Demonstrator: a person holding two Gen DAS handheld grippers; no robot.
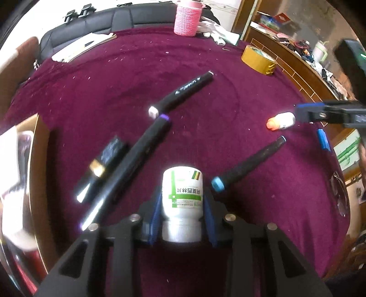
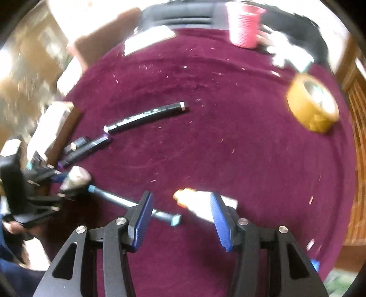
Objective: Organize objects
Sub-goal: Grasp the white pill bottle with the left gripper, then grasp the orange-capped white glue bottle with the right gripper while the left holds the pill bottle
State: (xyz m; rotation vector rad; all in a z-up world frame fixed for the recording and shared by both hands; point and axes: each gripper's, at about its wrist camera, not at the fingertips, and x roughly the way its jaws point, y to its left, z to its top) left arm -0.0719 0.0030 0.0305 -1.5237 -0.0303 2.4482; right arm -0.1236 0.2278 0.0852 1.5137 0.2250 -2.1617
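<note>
Two tools, left tool [image 1: 181, 205] clenched on white bottle [image 1: 182, 196] with green Chinese label, right tool [image 2: 180, 213] released above orange-capped tube [image 2: 201, 204].

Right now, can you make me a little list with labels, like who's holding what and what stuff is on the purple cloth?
surface: dark purple cloth on a table
left gripper: shut on the white medicine bottle
right gripper: open, jaws either side of a small white bottle with an orange cap, not pressing it
markers: three black ones, a white-capped one, a purple-banded one, a blue-capped one
far side: pink cup, yellow tape roll
</note>
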